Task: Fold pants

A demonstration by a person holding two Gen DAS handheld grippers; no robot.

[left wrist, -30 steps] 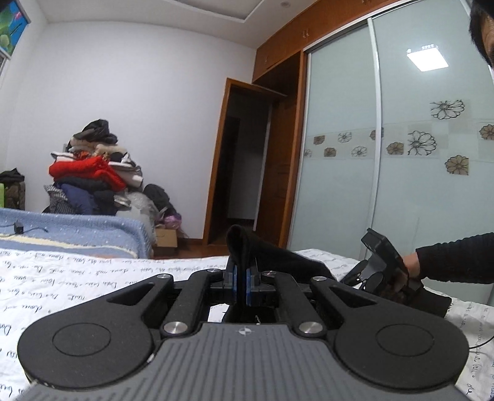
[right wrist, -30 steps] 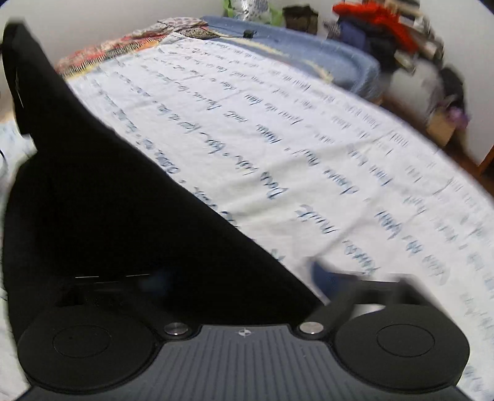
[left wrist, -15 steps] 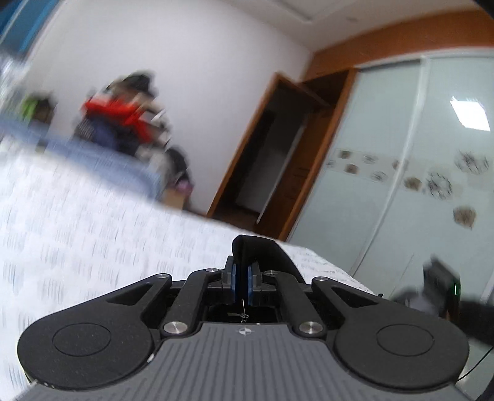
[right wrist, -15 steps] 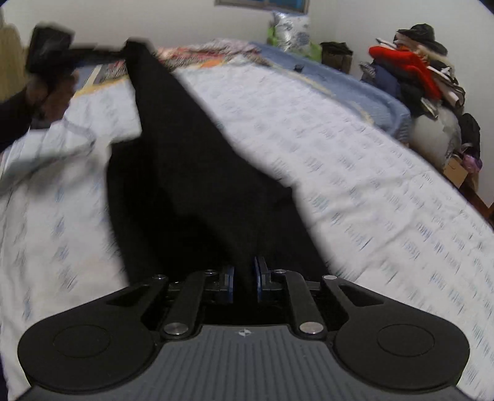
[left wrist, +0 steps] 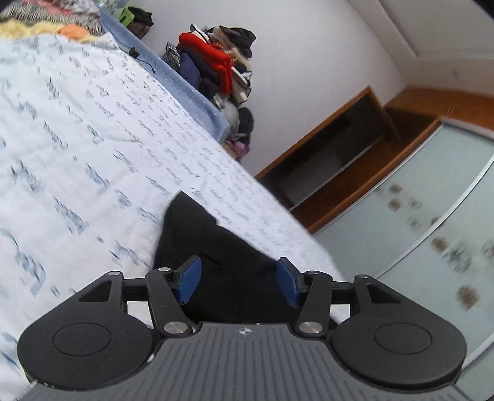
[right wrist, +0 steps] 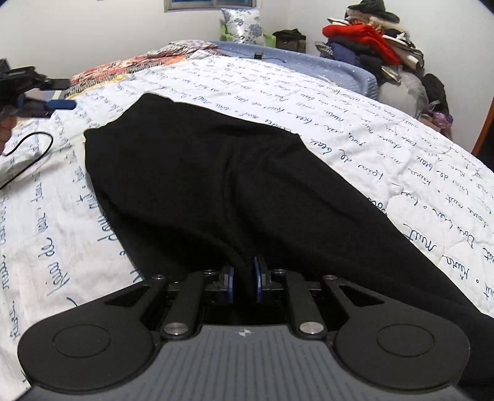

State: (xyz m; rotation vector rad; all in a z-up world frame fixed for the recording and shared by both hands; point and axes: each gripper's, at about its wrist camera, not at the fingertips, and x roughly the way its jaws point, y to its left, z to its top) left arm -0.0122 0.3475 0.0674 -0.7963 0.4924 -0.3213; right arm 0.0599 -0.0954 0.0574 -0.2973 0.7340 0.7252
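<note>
Black pants lie spread on the white bed cover with blue writing. My right gripper is shut on a fold of the pants at their near end. In the left wrist view a corner of the pants rests on the bed cover. My left gripper hovers over that corner, rolled to one side. Its jaws are opening, and the blue pads stand apart from the cloth. The right wrist view shows the left gripper at the far left, held by a hand.
A pile of clothes stands beyond the bed's far side. Frosted wardrobe doors and a dark doorway lie past the bed's edge. A black cable loops on the cover at left. A pillow is at the head.
The left gripper was shut on a raised pants corner; it has rolled, sunk to the bed and opened, letting the corner drop. The right gripper closed on the pants, which now lie flat.
</note>
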